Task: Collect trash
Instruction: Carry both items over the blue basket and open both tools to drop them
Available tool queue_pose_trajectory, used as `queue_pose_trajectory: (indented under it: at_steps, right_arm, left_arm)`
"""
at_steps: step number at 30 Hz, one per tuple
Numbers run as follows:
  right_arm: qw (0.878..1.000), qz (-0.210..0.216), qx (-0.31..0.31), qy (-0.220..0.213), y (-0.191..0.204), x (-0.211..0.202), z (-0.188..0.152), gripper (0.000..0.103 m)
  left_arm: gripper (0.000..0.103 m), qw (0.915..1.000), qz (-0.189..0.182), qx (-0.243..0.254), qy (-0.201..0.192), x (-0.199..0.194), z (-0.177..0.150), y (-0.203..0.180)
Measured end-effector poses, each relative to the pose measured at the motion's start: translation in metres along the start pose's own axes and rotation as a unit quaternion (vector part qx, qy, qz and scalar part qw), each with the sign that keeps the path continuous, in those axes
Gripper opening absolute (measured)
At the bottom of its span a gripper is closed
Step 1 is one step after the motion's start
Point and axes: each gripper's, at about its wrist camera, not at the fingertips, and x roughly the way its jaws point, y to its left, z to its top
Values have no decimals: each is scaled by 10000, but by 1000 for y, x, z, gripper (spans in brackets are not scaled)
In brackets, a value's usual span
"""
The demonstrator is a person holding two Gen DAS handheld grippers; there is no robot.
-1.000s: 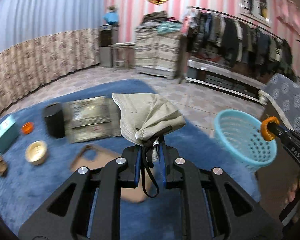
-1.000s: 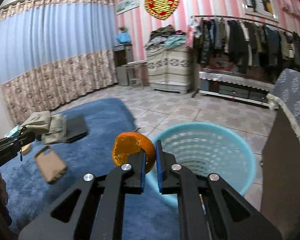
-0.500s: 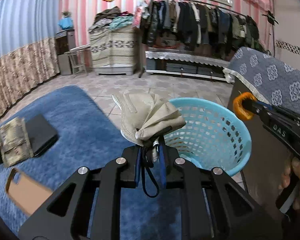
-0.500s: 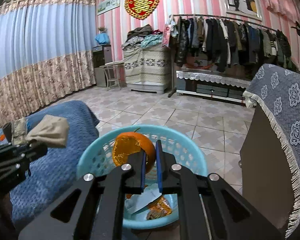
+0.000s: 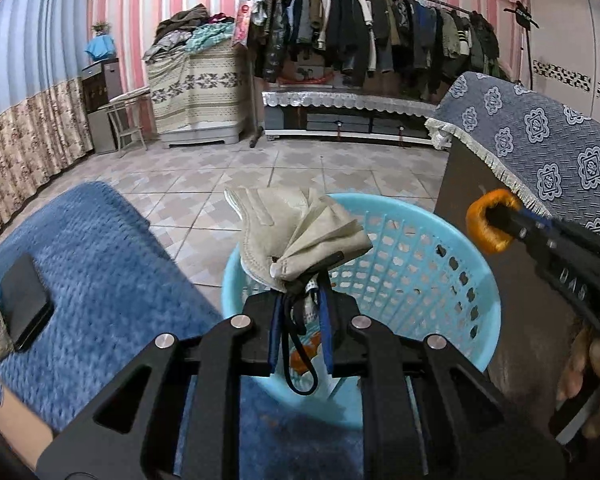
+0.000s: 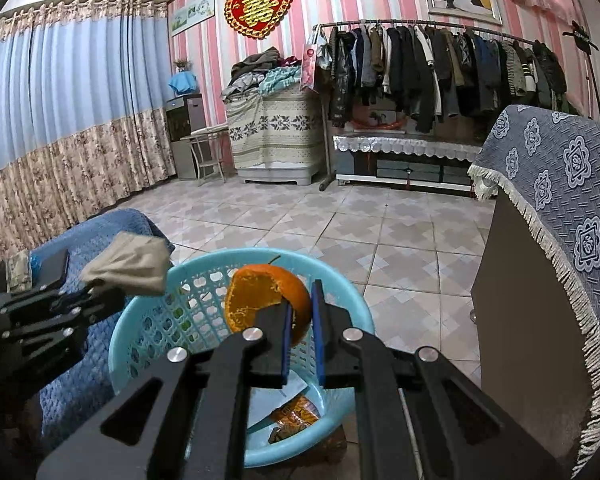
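Observation:
A light blue plastic basket [image 5: 420,264] stands on the floor beside the blue blanket. My left gripper [image 5: 302,300] hovers over its near rim. Its jaws are opening, with the lower edge and black straps of a beige face mask [image 5: 296,232] still pinched between the pads. From the right, my right gripper [image 5: 500,216] reaches over the basket, shut on a piece of orange peel [image 5: 486,236]. In the right wrist view the right gripper [image 6: 300,312] holds the orange peel [image 6: 260,292] above the basket [image 6: 148,320], and the left gripper [image 6: 100,292] carries the mask [image 6: 128,264] at the left rim.
Wrappers and paper [image 6: 292,412] lie in the basket's bottom. A blue blanket [image 5: 100,264] with a black flat object [image 5: 24,300] spreads to the left. A dark cabinet under a patterned grey cloth [image 5: 540,152] stands close on the right. Tiled floor and a clothes rack [image 5: 380,32] lie beyond.
Both grippers have swung from over the blue blanket to above the basket, carrying the mask and the peel. The gap between the left pads looks slightly wider.

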Motion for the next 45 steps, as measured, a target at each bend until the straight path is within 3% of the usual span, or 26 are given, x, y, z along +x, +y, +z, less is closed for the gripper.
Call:
queue_pose_trajectory:
  at_steps: [2, 7, 12, 19, 27, 29, 30, 31, 35, 37, 41, 45]
  right_arm:
    - [10000, 5, 13, 31, -1, 2, -2, 9]
    - [9999, -27, 50, 103, -5, 4, -6, 9]
    - [9998, -48, 30, 179, -4, 6, -8, 9]
    - [9992, -11, -145, 365, 13, 16, -8, 9]
    - [9938, 153, -52, 1103, 34, 49, -5, 11]
    - [9918, 130, 9, 1272, 38, 53, -6, 30]
    - [9914, 100, 19, 1306, 40, 55, -7, 53]
    - [9916, 115, 8, 1286, 42, 54, -8, 65]
    - [9909, 74, -173, 1330, 54, 50, -12, 70]
    - [9915, 18, -204, 1285, 57, 46, -12, 81]
    - [9927, -204, -264, 1155, 60, 37, -7, 94]
    - [9874, -339, -295, 1518, 59, 49, -6, 98]
  left_arm:
    - [20, 10000, -53, 7, 38, 5, 3, -2]
    - [64, 9999, -57, -151, 41, 7, 6, 2]
    - [81, 9994, 232, -218, -97, -2, 3, 14]
    - [91, 9969, 496, -560, -223, -19, 3, 43]
    - [95, 9927, 796, -853, -317, -47, -3, 69]
    - [95, 9914, 913, -876, -339, -55, -6, 76]
    - [95, 9910, 945, -888, -345, -58, -7, 79]
    - [95, 9905, 973, -909, -345, -61, -9, 81]
    - [95, 9882, 1036, -1075, -358, -72, -14, 93]
    - [95, 9871, 1082, -1126, -362, -78, -16, 99]
    - [96, 9847, 1133, -1265, -398, -90, -20, 110]
    - [97, 9815, 1211, -1423, -420, -104, -28, 122]
